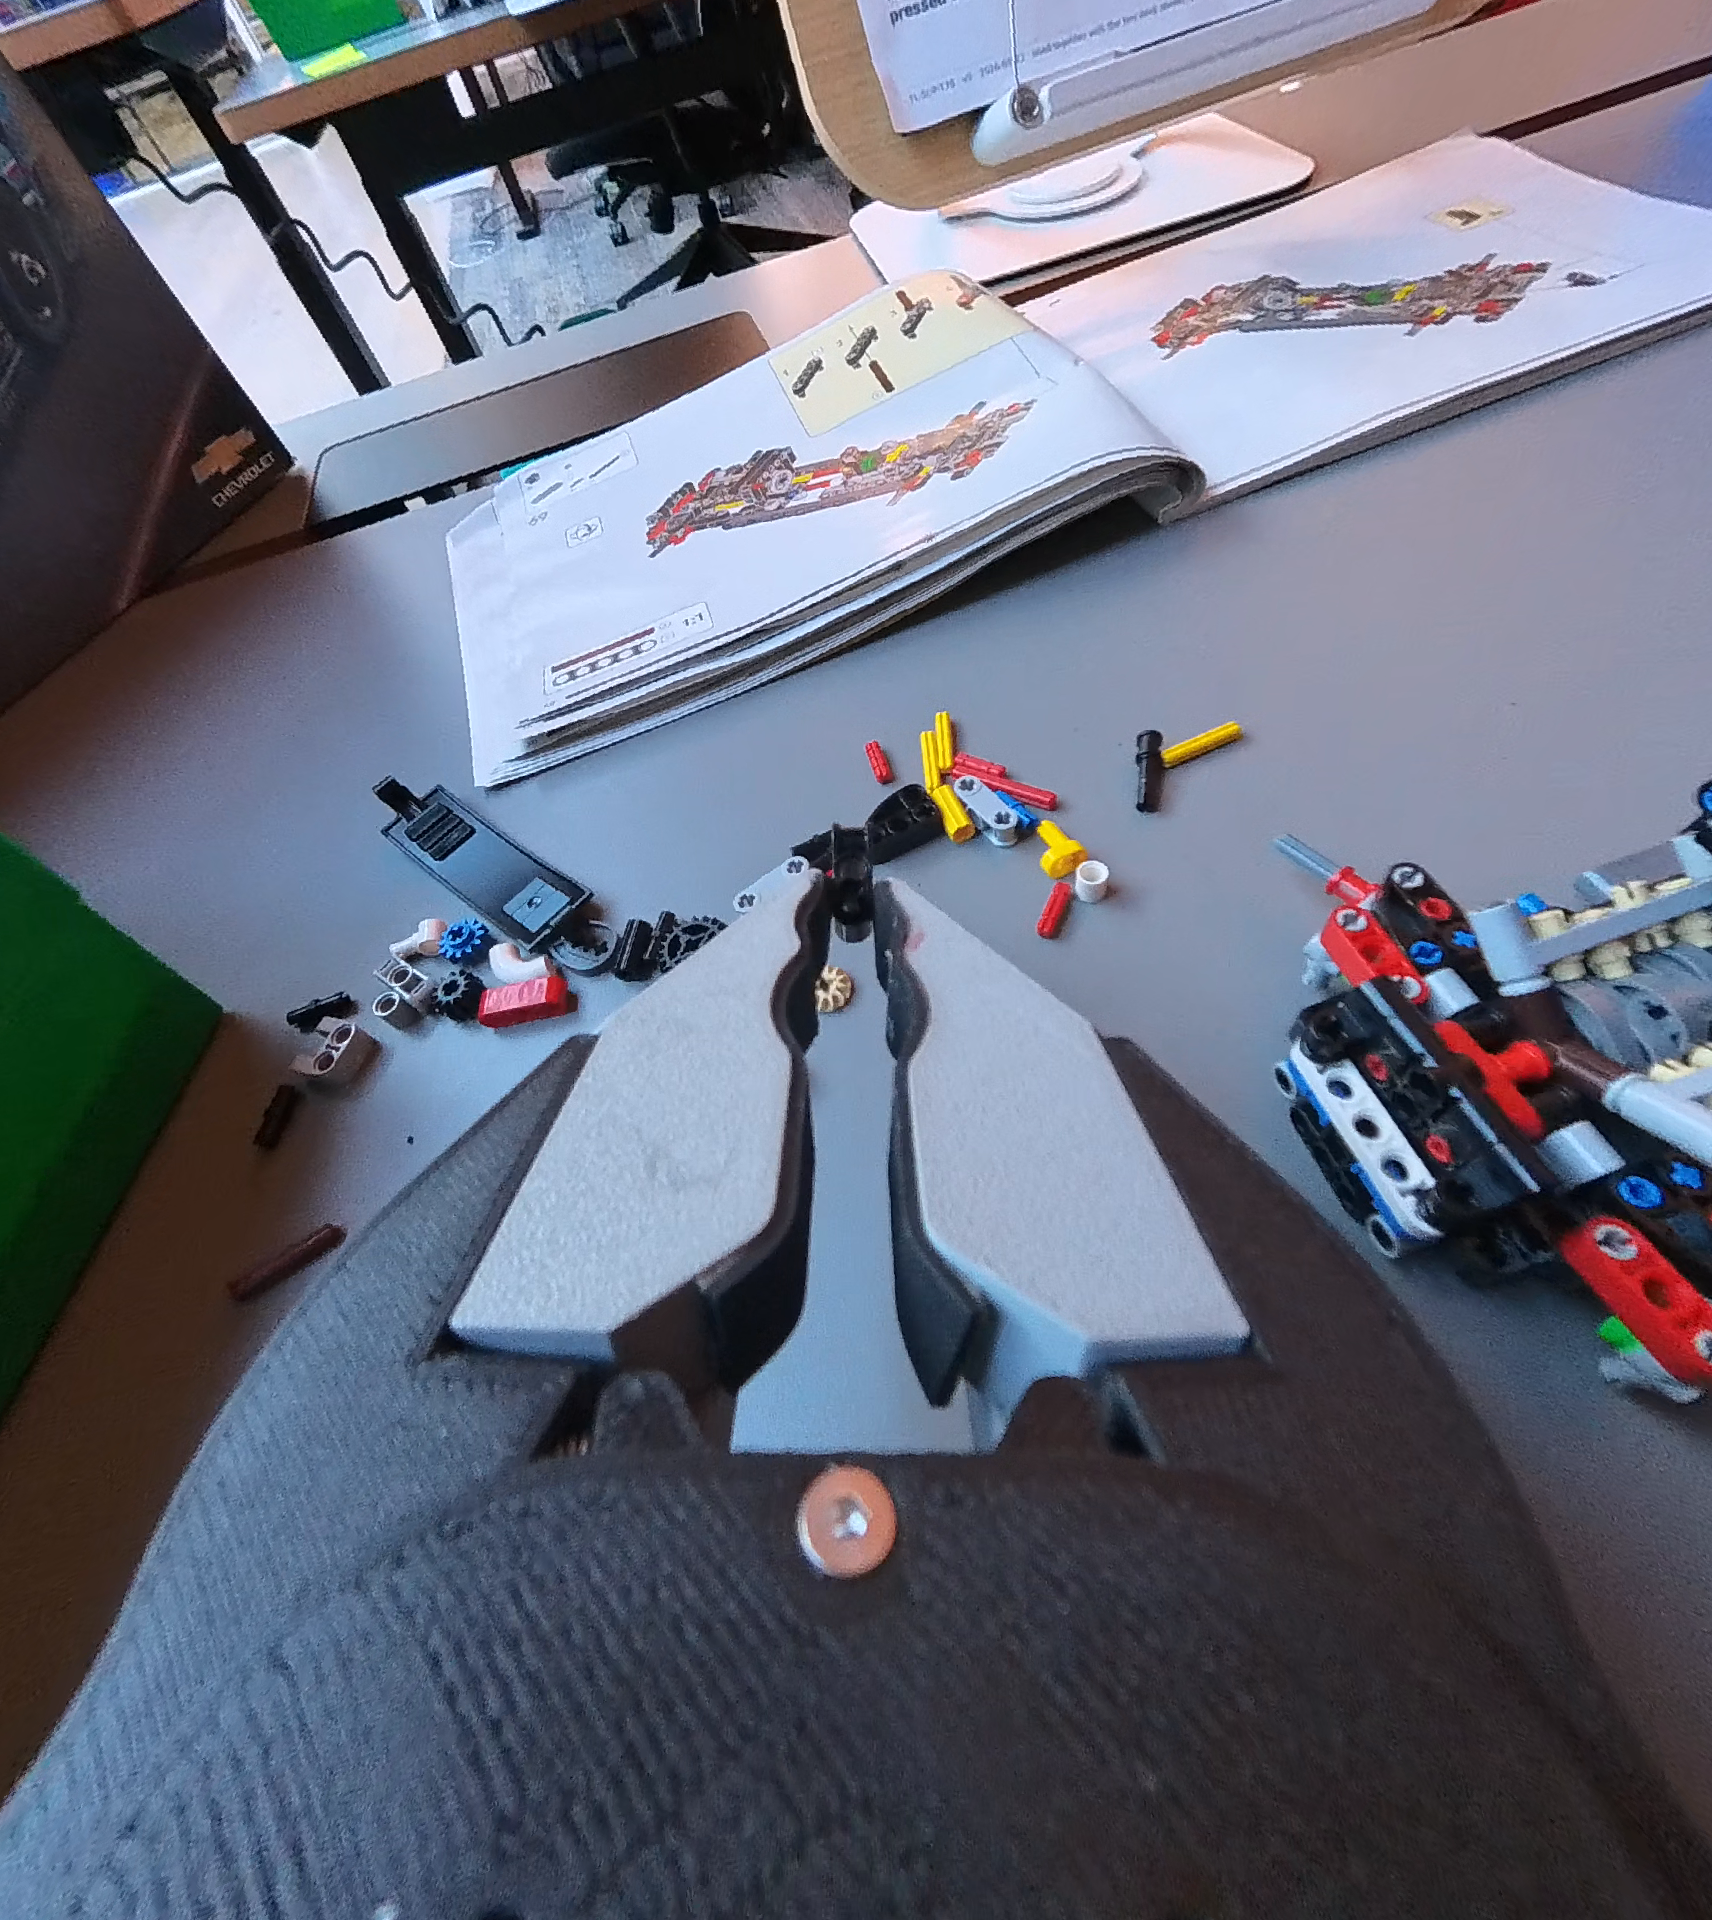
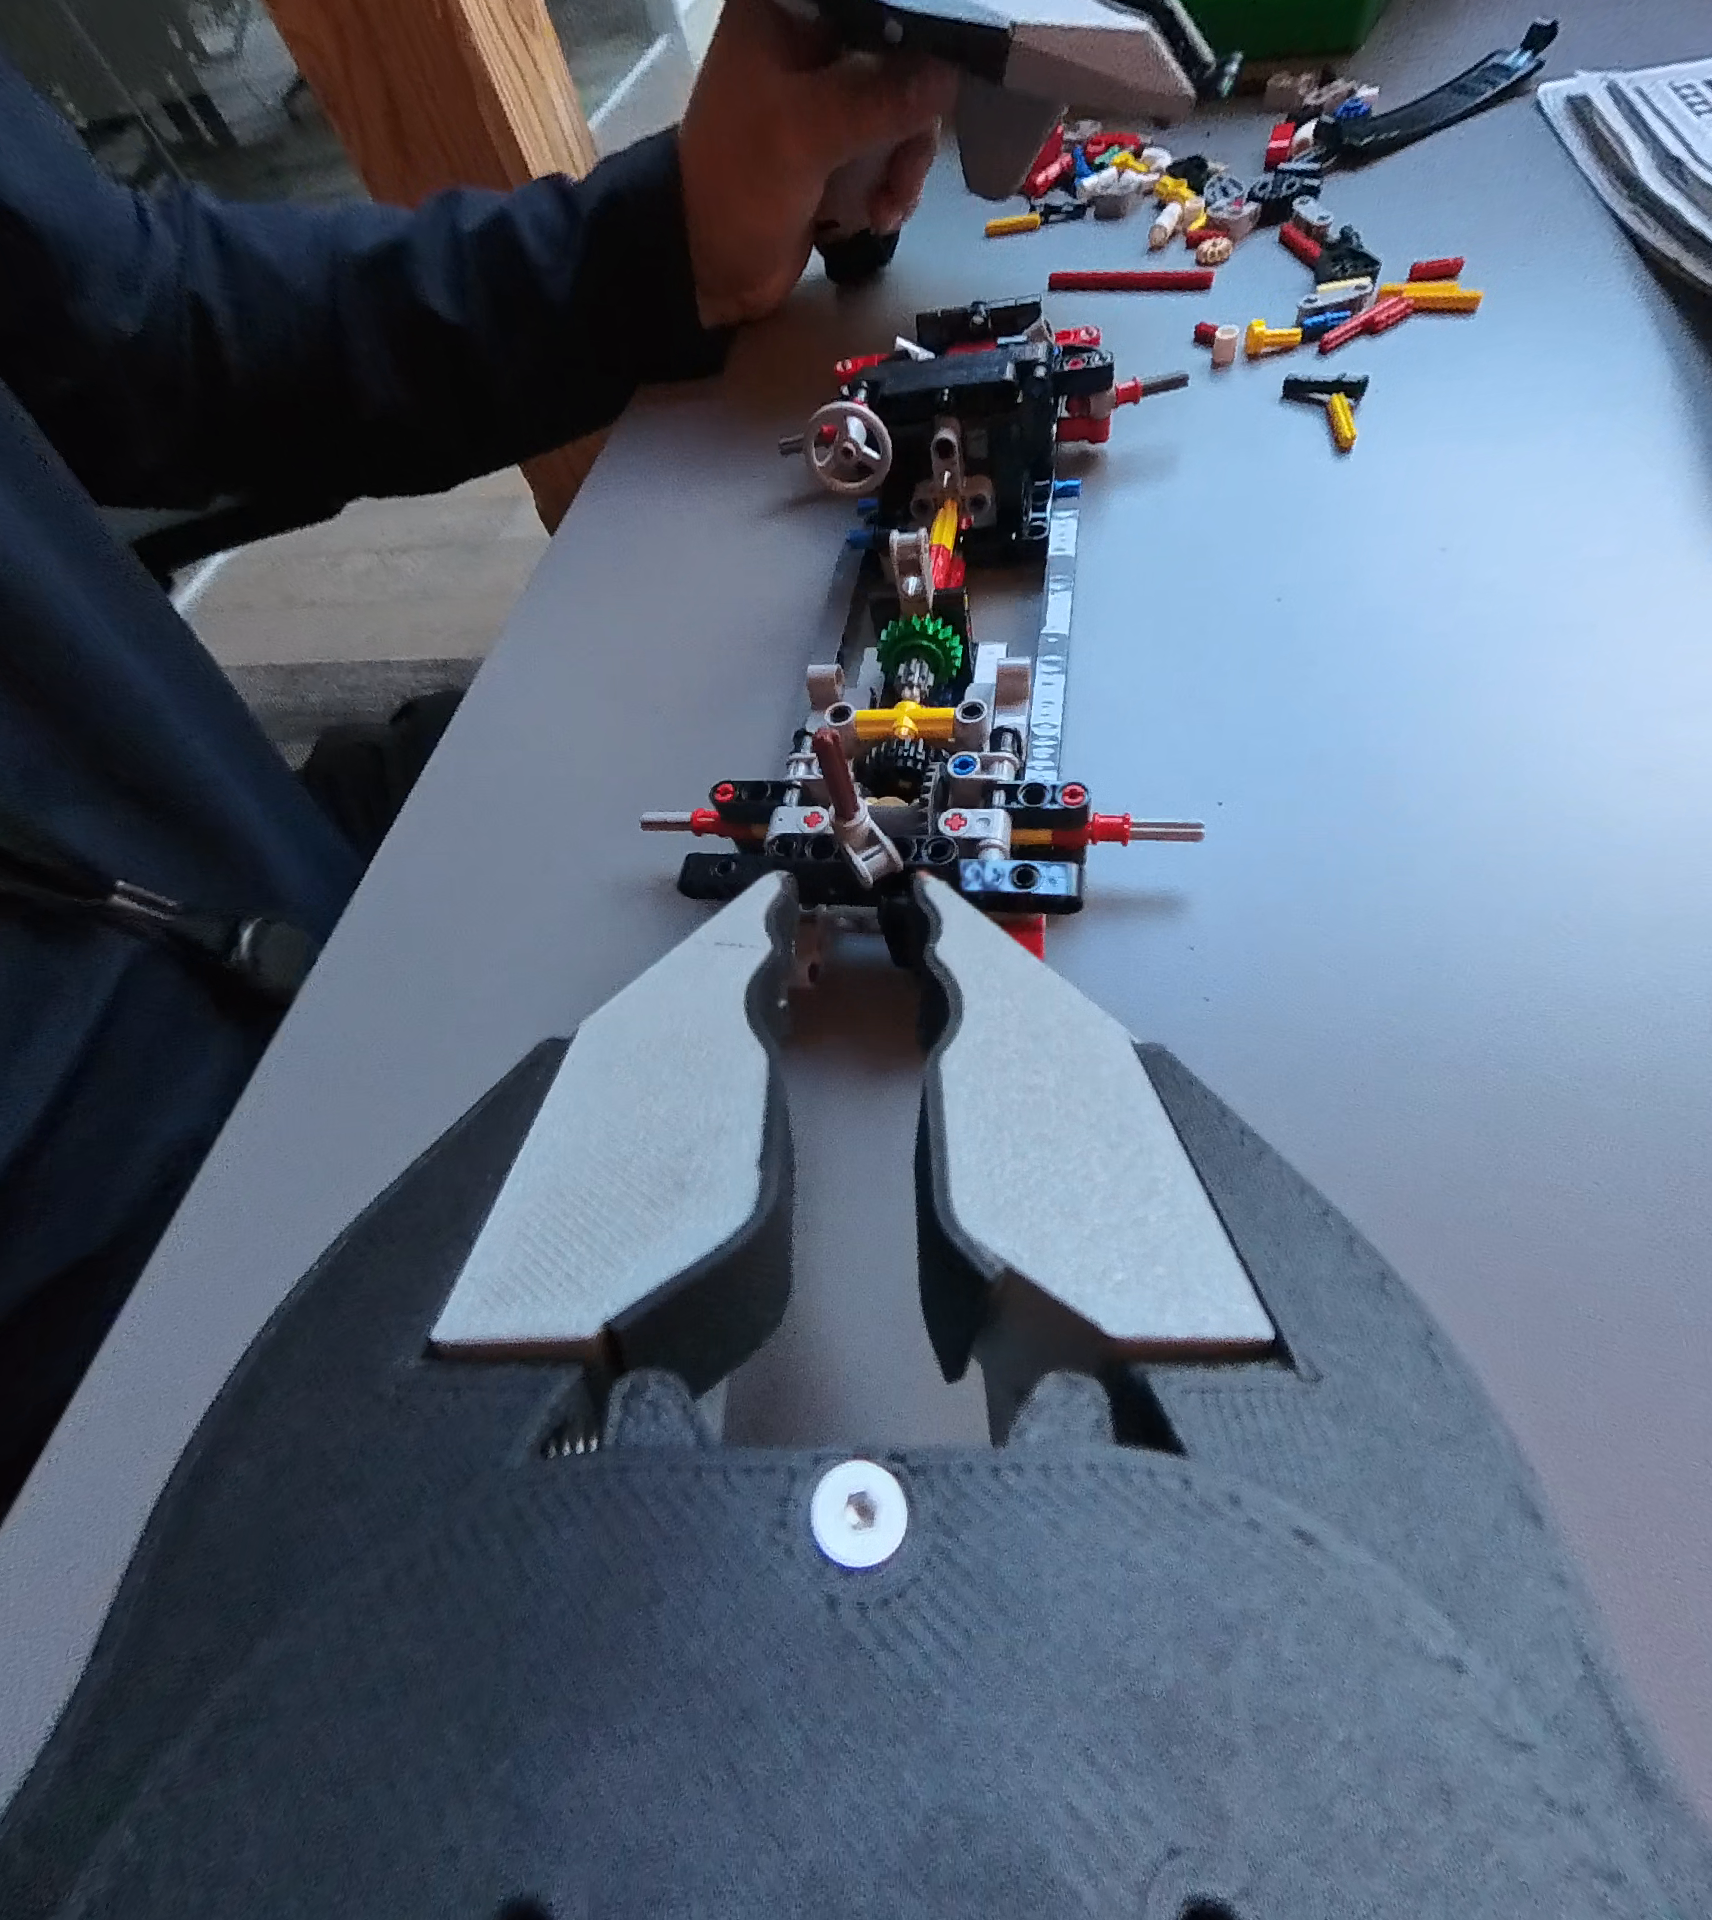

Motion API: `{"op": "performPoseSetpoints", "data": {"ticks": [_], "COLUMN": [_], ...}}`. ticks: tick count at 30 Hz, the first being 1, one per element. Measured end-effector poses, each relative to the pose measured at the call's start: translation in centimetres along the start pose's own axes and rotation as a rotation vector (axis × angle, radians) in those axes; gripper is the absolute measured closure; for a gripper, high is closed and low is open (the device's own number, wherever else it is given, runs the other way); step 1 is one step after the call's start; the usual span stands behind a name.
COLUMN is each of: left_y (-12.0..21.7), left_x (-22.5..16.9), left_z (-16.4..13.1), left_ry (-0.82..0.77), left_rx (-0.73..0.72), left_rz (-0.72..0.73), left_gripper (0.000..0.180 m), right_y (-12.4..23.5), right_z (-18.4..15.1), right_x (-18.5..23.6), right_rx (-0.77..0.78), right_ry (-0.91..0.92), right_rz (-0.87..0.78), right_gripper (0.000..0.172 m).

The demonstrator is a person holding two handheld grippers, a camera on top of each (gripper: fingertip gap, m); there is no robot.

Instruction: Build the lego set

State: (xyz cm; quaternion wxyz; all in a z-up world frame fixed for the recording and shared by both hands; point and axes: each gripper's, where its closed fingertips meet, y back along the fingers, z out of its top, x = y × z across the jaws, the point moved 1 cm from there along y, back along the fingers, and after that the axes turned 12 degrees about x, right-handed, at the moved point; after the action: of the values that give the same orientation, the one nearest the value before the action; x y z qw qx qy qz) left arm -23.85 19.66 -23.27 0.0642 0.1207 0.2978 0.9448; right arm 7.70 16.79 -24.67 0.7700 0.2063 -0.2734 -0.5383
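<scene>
left wrist view:
left tool (image 1: 852, 894): fingers nearly together, clamped on a small black plastic connector piece (image 1: 850, 883)
under tool: tan plastic gear (image 1: 833, 987) on the grey desk (image 1: 1351, 644)
nearby: loose red and yellow pins (image 1: 977, 784), open instruction booklet (image 1: 831, 520)

right wrist view:
right tool (image 2: 854, 899): fingers apart, tips at the near end of the long brick-built car chassis (image 2: 945, 644); grip on it: cannot tell
far end: a hand (image 2: 800, 177) by the chassis

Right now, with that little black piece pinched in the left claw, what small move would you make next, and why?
I would probably lift the left gripper slightly, straight up. Its fingertips pinch a small black connector just above the loose parts pile, and a tan gear lies on the table right beneath the fingers. Rising first should avoid scattering those pieces.
</scene>
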Motion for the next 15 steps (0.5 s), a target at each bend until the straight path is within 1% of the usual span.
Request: {"op": "performPoseSetpoints", "data": {"ticks": [4, 15], "left_y": [-0.14, -0.74], "left_x": [-0.06, -0.04], "left_z": [-0.08, -0.8], "left_ry": [-0.003, -0.042], "left_rx": [0.009, 0.079], "left_rz": [-0.004, 0.049], "left_gripper": [0.174, 0.175], "right_y": [-0.19, 0.05], "right_z": [-0.16, -0.16], "right_x": [0.08, -0.05], "right_rx": [0.016, 0.002], "right_ry": [0.011, -0.031], "right_rz": [-0.008, 0.025], "right_gripper": [0.157, 0.155]}}
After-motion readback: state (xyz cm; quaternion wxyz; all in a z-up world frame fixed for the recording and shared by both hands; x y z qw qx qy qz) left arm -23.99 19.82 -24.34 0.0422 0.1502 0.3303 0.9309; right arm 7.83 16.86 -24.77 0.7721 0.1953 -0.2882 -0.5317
